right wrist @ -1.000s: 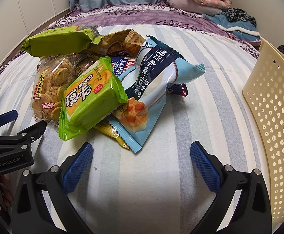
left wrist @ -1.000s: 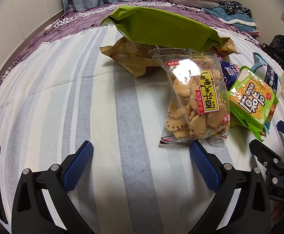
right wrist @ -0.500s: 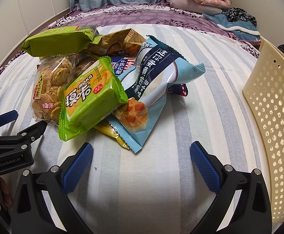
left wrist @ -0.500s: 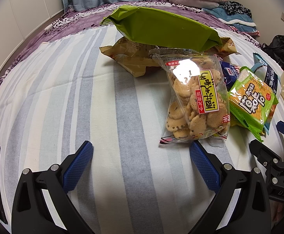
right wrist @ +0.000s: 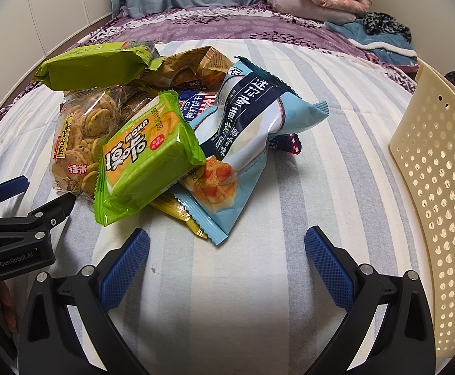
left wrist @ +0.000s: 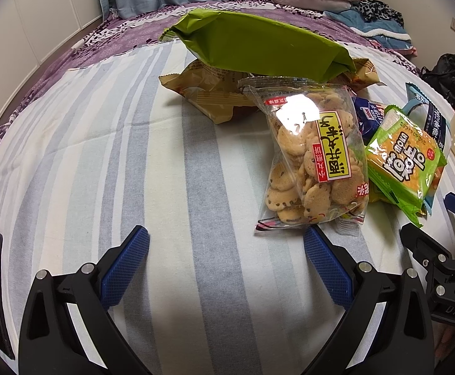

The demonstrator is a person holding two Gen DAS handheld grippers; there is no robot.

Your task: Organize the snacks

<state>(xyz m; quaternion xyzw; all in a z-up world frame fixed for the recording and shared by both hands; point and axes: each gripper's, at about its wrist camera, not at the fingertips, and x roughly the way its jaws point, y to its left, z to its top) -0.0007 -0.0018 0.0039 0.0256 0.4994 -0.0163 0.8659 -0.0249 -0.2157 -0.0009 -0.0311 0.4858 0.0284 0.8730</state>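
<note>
Both your grippers sit released and empty above the striped bedsheet (right wrist: 258, 281), the right gripper (right wrist: 227, 254) just short of the snack pile. The light blue pouch (right wrist: 252, 143) lies at 12 o'clock from it, topmost and nearest; the cream basket (right wrist: 440, 187) stands at 3 o'clock. Take that pouch first, pinching its crimped end, so the green MOKA pack (right wrist: 146, 159) leaning beside it isn't dragged along. Your left gripper (left wrist: 226, 259) waits with the cookie bag (left wrist: 315, 156) at 1 o'clock.
</note>
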